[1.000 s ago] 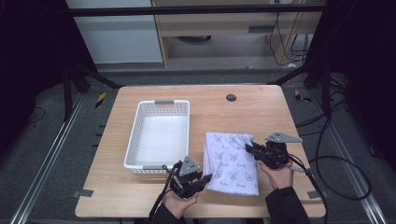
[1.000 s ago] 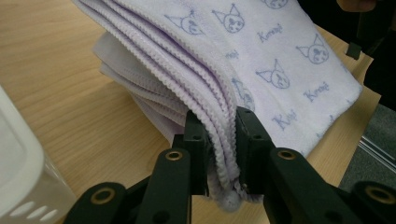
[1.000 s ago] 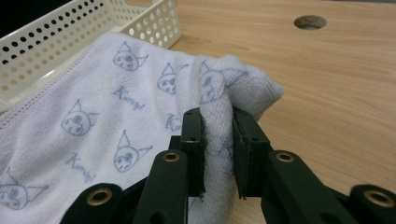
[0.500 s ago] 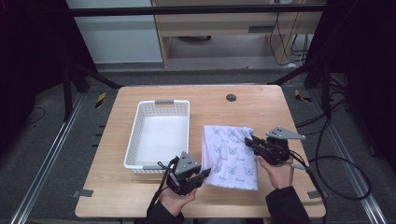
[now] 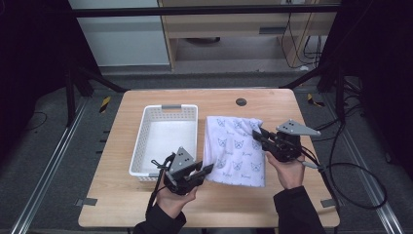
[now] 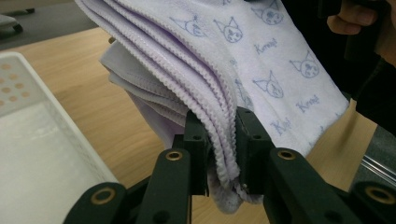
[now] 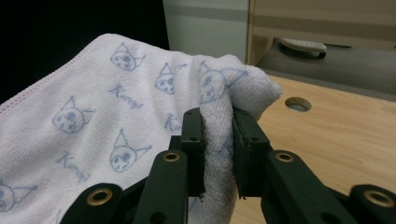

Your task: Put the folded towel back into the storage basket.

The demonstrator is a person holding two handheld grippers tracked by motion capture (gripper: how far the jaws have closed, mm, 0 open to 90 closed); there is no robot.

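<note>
A folded white towel (image 5: 234,146) printed with blue cat faces hangs between my two grippers, lifted above the wooden table (image 5: 292,109). My left gripper (image 5: 209,168) is shut on its near left corner; in the left gripper view the black jaws pinch several folded layers of the towel (image 6: 224,84). My right gripper (image 5: 258,134) is shut on the far right corner, where the towel (image 7: 140,121) bunches between its jaws. The towel slopes from the right gripper down to the left one.
A white perforated basket (image 5: 165,139) sits left of the towel, with its wall (image 6: 42,140) beside the left gripper. A round hole (image 5: 240,102) is in the table's far edge. Cables trail right of the right hand. Dark frame posts flank the table.
Both grippers have risen and carried the towel up off the table. The towel's far edge has moved away from the person, and the cloth now hangs stretched between them.
</note>
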